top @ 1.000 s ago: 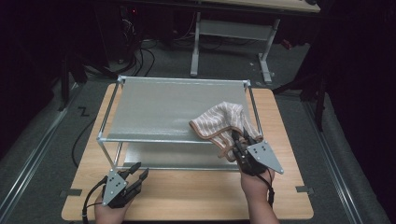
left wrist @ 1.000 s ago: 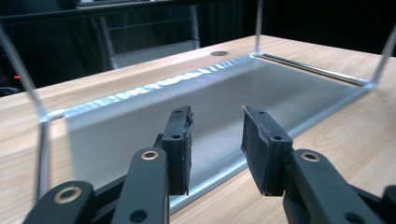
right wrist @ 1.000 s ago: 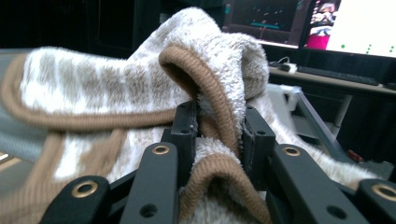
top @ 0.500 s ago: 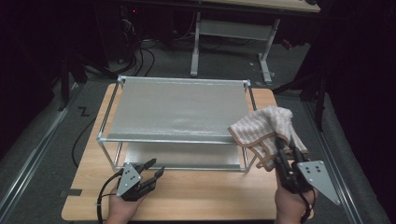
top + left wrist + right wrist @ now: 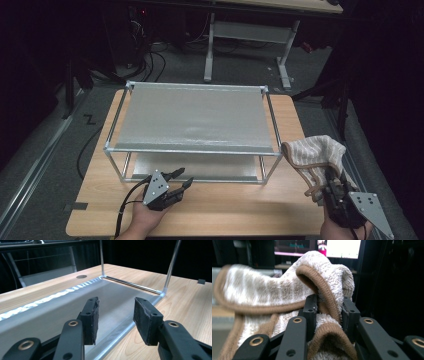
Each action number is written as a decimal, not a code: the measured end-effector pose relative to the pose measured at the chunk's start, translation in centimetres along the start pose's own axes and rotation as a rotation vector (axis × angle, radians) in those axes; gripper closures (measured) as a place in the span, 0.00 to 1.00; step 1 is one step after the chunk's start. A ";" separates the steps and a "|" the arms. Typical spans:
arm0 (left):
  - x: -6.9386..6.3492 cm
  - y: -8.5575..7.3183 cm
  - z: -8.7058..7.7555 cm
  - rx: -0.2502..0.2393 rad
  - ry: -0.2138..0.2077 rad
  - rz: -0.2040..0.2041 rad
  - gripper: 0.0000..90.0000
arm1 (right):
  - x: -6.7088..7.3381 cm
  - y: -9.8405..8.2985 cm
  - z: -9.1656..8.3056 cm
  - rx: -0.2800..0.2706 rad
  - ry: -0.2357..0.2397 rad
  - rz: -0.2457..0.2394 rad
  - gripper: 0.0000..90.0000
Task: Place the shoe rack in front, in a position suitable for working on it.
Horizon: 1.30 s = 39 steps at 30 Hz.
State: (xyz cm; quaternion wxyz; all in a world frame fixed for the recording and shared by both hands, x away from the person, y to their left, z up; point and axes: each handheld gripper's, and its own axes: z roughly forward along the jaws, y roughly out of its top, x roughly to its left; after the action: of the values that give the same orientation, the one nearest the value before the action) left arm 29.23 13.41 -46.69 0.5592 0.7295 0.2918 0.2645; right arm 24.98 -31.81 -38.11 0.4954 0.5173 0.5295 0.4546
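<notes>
While right tongs [image 5: 327,186] clamp towel [image 5: 314,154], wrist low.

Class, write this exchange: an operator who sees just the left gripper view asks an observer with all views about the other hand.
Operator: Is the other gripper holding anything?
Observer: Yes. The right gripper is shut on a folded brown-striped towel.
Operator: Where is that towel relative to the rack in front of me?
Observer: It hangs in the air beside the right end of the rack, at the right edge of the table.
</notes>
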 end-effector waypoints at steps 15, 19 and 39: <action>-0.1 0.1 0.2 -0.004 -0.016 -0.002 0.60 | 2.1 -6.4 2.8 0.292 0.098 -0.139 0.76; -0.1 0.2 0.1 -0.011 -0.013 -0.007 0.60 | 2.6 -8.0 4.0 0.380 0.118 -0.149 0.75; 1.9 4.5 -5.4 -0.137 0.114 -0.036 0.63 | 3.4 -9.2 6.0 0.480 0.188 -0.129 0.48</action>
State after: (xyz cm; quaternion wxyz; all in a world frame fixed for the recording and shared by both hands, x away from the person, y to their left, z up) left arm 27.24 17.41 -40.91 0.5951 0.6677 0.3176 0.3149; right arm 30.19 -29.08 -48.01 0.3352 0.5406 0.6977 0.3297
